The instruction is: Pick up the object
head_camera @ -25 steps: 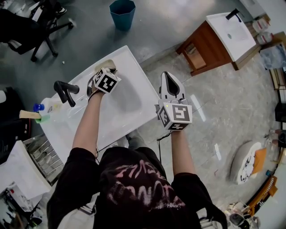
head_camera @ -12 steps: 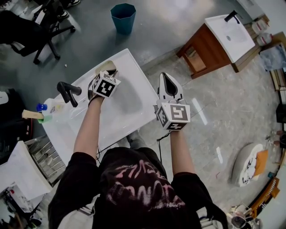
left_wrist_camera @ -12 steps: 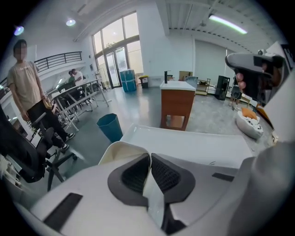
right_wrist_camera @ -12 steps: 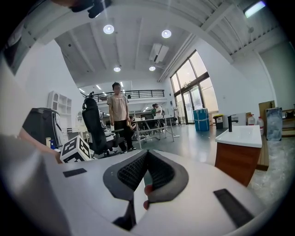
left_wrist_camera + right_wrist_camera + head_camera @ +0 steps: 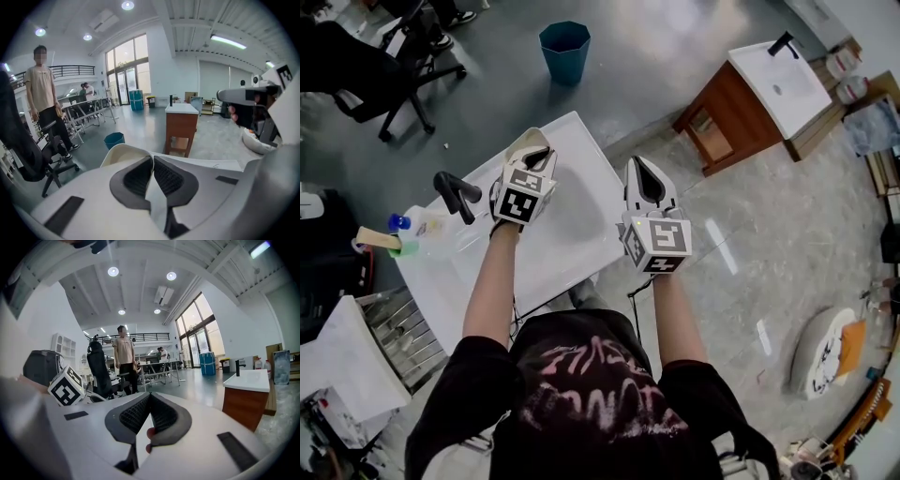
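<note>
My left gripper had its jaws pinched narrow on the edge of the cream curved object. The object sat at the jaw tips over the far rim of the white washbasin, to the right of the black tap. My right gripper was off the basin's right edge, over the floor, with its jaws pressed together and nothing between them.
</note>
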The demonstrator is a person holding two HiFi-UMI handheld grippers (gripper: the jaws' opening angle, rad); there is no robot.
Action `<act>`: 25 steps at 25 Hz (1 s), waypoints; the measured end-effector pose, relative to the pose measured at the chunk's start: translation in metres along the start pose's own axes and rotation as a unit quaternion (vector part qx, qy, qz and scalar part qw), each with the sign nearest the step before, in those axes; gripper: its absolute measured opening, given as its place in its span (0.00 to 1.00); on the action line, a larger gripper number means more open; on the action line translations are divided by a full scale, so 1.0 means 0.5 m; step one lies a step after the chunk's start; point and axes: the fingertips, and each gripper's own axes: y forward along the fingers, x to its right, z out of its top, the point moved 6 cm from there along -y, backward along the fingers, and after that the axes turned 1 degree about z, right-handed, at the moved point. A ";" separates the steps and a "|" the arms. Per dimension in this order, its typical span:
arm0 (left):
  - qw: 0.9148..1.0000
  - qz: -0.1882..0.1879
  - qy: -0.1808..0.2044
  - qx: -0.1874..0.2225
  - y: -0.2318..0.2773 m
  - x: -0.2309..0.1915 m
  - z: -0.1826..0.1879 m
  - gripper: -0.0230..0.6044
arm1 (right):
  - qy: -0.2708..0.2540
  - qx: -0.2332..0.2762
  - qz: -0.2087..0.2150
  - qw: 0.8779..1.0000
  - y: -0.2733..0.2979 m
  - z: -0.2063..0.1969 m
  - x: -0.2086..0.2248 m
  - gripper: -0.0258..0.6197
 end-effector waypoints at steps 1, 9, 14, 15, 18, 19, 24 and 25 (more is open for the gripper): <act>1.000 0.000 0.000 0.010 -0.010 0.001 0.008 0.09 | -0.001 0.001 0.000 1.000 -0.002 0.002 -0.004 0.06; 0.996 0.009 -0.003 0.085 -0.105 0.016 0.059 0.09 | -0.006 0.011 -0.002 1.000 -0.017 0.015 -0.046 0.06; 0.992 0.018 0.005 0.128 -0.172 0.027 0.087 0.09 | -0.015 0.008 -0.014 1.000 -0.030 0.024 -0.068 0.06; 0.990 0.019 0.002 0.138 -0.186 0.028 0.092 0.09 | -0.018 0.008 -0.016 1.000 -0.033 0.027 -0.072 0.06; 0.985 0.026 -0.013 0.170 -0.231 0.027 0.104 0.09 | -0.023 0.011 -0.019 0.999 -0.043 0.035 -0.087 0.06; 0.983 0.028 -0.016 0.180 -0.246 0.026 0.108 0.09 | -0.025 0.013 -0.020 0.999 -0.046 0.038 -0.092 0.06; 0.974 0.037 -0.027 0.220 -0.310 0.026 0.121 0.09 | -0.032 0.020 -0.023 0.999 -0.067 0.053 -0.118 0.06; 0.973 0.038 -0.028 0.225 -0.319 0.027 0.122 0.09 | -0.033 0.021 -0.024 0.999 -0.071 0.055 -0.123 0.06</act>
